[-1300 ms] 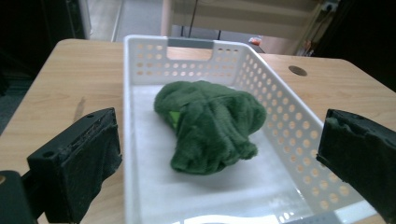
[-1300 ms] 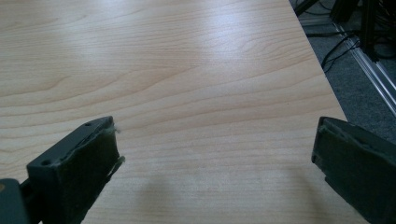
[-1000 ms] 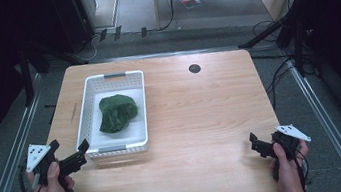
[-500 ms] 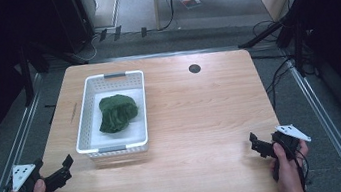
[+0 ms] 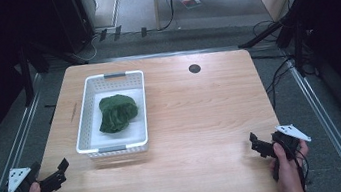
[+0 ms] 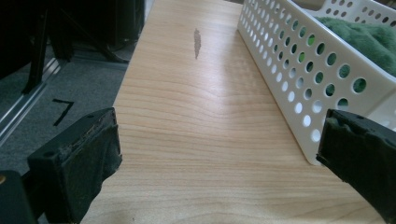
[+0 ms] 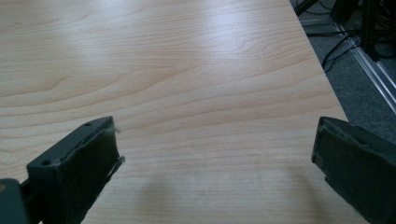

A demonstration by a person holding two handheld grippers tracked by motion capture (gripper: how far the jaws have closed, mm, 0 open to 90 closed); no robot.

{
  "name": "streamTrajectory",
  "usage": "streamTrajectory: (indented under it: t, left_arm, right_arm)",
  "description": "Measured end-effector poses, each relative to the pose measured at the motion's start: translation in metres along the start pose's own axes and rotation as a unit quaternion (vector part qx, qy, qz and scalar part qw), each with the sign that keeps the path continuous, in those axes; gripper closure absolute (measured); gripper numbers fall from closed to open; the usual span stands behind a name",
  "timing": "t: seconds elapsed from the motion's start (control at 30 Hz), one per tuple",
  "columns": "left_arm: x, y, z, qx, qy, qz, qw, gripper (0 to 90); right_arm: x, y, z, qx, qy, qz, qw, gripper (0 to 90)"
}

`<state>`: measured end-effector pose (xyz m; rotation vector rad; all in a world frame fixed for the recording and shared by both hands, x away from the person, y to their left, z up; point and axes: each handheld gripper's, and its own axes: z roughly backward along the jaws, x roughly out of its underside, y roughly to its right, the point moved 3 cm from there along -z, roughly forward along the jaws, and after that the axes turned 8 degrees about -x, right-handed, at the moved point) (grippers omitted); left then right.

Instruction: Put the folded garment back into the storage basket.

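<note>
A white perforated basket (image 5: 89, 118) stands on the left half of the wooden table (image 5: 201, 117), with a crumpled green cloth (image 5: 117, 112) lying in it. My left gripper (image 5: 50, 169) is held at the table's near left corner, a little short of the basket's front, open and empty. In the left gripper view its jaws (image 6: 219, 158) stand wide apart over bare wood, with the basket wall (image 6: 299, 70) and the cloth (image 6: 364, 37) to the right. My right gripper (image 5: 257, 145) rests at the near right corner, open, jaws (image 7: 215, 163) wide over bare wood.
A round black grommet hole (image 5: 194, 68) sits near the table's far edge. A thin dark mark (image 6: 197, 43) lies on the wood left of the basket. Metal rails (image 5: 320, 115) run along both sides, and cables (image 5: 275, 68) trail on the floor.
My left gripper has drawn back from the basket's front left corner to the table's near left corner. The right gripper, basket and cloth have stayed put.
</note>
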<state>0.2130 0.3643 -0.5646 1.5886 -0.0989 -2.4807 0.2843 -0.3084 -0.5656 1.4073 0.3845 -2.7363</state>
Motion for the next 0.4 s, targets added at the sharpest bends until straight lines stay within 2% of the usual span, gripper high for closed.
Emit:
streamTrajectory:
  t: [0.13, 0.33, 0.4]
  left_arm:
    - [-0.0001, -0.0006, -0.0007, -0.001, -0.004, 0.001, 1.0000, 0.0]
    - [-0.0003, -0.0054, -0.0011, 0.006, -0.007, 0.024, 0.9997, 0.0]
    - [-0.0003, -0.0060, -0.0010, 0.006, -0.006, 0.026, 0.9996, 0.0]
  right_arm:
    - [0.0000, -0.0001, 0.0002, 0.000, 0.001, 0.000, 1.0000, 0.7]
    - [0.0001, -0.0002, 0.0002, 0.001, 0.001, 0.001, 1.0000, 0.7]
    - [0.0001, -0.0003, 0.0002, 0.001, 0.000, 0.001, 1.0000, 0.7]
